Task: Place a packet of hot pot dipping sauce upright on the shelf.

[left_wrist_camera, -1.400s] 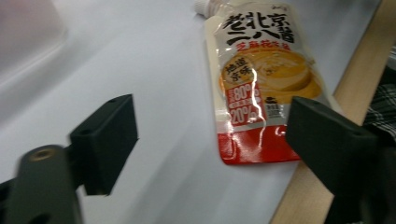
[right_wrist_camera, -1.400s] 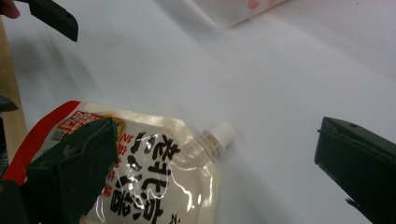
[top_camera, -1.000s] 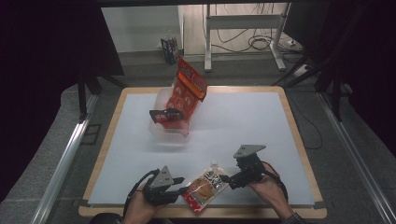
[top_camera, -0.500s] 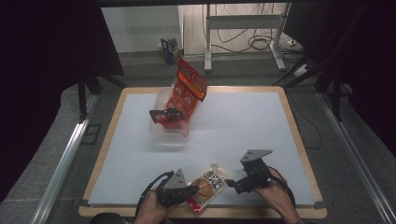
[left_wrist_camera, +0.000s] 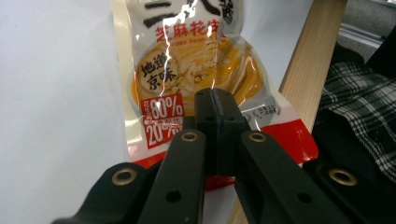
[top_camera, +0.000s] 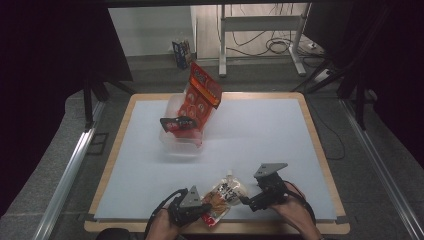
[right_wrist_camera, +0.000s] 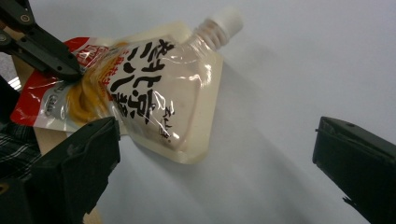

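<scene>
One glossy spouted sauce pouch with a white cap (top_camera: 226, 196) is laid on the white surface (top_camera: 250, 145) near its front edge, long axis diagonal, cap pointed away and rightward. Its red bottom end is clamped by the left tongs (top_camera: 204, 207), while the right tongs (top_camera: 245, 201) are held apart just beside its right edge.

Each handheld gripper is built from matte black linkage arms, with brass-coloured rivets seen on the left gripper (left_wrist_camera: 217, 100) and blocky black jaws on the right gripper (right_wrist_camera: 215, 163). A grey three-cornered plate (top_camera: 270, 170) is carried on top, and black cables (top_camera: 165, 201) are trailed behind. A black-and-white plaid garment (left_wrist_camera: 362, 109) is worn.
</scene>
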Available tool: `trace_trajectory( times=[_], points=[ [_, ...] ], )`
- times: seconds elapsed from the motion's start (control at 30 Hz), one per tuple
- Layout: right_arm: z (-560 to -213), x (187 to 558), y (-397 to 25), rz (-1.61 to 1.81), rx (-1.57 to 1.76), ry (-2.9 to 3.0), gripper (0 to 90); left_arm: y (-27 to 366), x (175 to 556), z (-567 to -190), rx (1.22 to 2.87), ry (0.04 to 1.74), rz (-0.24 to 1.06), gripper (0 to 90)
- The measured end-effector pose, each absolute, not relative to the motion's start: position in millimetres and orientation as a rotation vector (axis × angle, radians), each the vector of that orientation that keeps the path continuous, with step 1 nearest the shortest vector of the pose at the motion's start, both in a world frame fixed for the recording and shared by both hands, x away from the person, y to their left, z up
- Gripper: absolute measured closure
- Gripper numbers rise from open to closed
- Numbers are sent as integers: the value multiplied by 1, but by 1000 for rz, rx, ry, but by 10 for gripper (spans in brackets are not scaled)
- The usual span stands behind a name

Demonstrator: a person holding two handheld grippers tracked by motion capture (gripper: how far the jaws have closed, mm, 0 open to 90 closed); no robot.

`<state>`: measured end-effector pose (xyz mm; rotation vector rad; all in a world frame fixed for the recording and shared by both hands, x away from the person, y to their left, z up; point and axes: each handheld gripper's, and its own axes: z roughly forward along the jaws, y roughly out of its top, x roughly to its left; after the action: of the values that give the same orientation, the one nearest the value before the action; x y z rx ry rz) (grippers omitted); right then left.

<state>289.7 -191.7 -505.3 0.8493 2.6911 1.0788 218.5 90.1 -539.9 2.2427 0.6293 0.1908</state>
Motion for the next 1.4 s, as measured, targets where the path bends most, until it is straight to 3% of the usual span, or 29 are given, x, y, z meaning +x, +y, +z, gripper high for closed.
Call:
trace_trajectory(
  times=[0.53,0.8,0.87,1.2,1.4],
  points=[
    [-512,284,-166,1146,835,2831,57,96,220,-542,2236,664,150,900],
    [-522,288,-148,1171,910,2913,283,96,219,-542,2238,661,165,900],
    [-522,290,-145,1234,973,2934,305,96,218,-542,2238,661,166,900],
    [-516,296,-143,1390,993,2912,612,96,219,-541,2256,642,175,900],
    [-509,295,-139,1404,948,2896,728,95,218,-540,2261,632,183,898]
  ],
)
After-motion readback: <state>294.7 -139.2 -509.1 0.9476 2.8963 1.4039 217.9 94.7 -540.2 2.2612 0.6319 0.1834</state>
